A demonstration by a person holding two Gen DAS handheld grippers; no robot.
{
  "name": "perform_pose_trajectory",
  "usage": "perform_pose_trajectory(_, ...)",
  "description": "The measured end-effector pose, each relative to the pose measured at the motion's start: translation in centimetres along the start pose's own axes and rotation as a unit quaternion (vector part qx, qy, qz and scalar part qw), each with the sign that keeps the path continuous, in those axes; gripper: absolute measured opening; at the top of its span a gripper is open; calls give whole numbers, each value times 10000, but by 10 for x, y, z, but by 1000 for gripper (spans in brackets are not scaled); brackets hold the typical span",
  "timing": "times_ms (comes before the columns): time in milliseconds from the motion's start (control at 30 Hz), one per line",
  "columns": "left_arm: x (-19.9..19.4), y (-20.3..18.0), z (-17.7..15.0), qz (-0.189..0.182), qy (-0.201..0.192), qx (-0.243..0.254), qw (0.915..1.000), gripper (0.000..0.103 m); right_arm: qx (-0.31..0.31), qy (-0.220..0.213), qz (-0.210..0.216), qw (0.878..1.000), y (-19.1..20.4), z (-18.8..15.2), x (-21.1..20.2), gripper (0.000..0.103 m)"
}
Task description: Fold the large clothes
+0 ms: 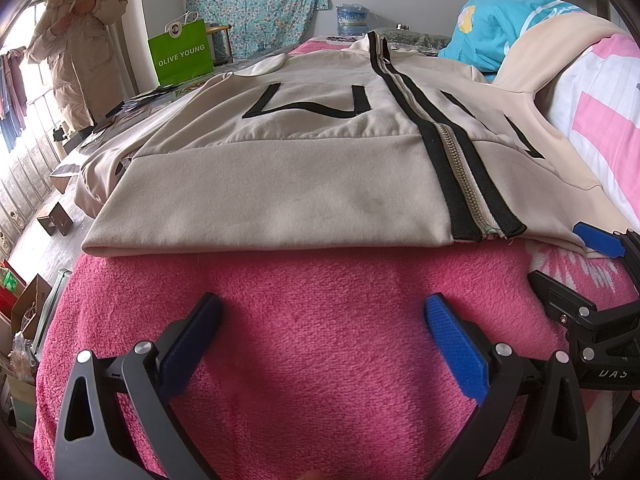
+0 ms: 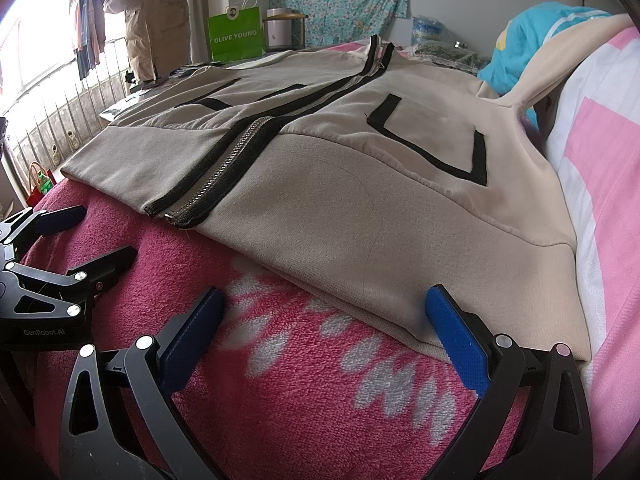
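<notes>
Both tools, left point(image 1: 320, 344) and right point(image 2: 324, 340), gape empty before the beige zip-front jacket's point(image 1: 280, 184) hem. Each should pinch a hem corner squarely, clear of the pink fleece blanket point(image 1: 304, 320).

The zip jacket point(image 1: 280, 168) lies flat on the blanket point(image 1: 300, 340) before me. My left gripper point(image 1: 320, 320) is before its hem, my right gripper point(image 2: 326, 312) beside it at the hem. A shopping bag point(image 1: 181, 54) stands behind.

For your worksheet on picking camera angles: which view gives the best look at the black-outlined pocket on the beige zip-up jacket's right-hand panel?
The right wrist view: the black-outlined pocket on the beige zip-up jacket lies close, its three black strips all visible. The left wrist view shows that pocket only obliquely near the frame's right side, with just part of the outline visible.
</notes>
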State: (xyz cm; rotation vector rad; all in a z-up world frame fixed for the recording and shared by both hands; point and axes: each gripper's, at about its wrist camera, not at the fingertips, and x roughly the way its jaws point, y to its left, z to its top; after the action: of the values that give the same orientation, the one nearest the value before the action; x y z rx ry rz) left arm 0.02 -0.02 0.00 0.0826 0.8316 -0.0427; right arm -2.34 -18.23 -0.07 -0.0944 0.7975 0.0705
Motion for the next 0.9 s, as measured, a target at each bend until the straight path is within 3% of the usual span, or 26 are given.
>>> perform_pose_trajectory(467,1,-2,0,124,63,88,9999,99,-11,138,-15,9999,3,5,-1,96)
perform_pose_trajectory(900,1,1,1,4,83,8,10000,99,86,93,146,9998,-4,5,4,96)
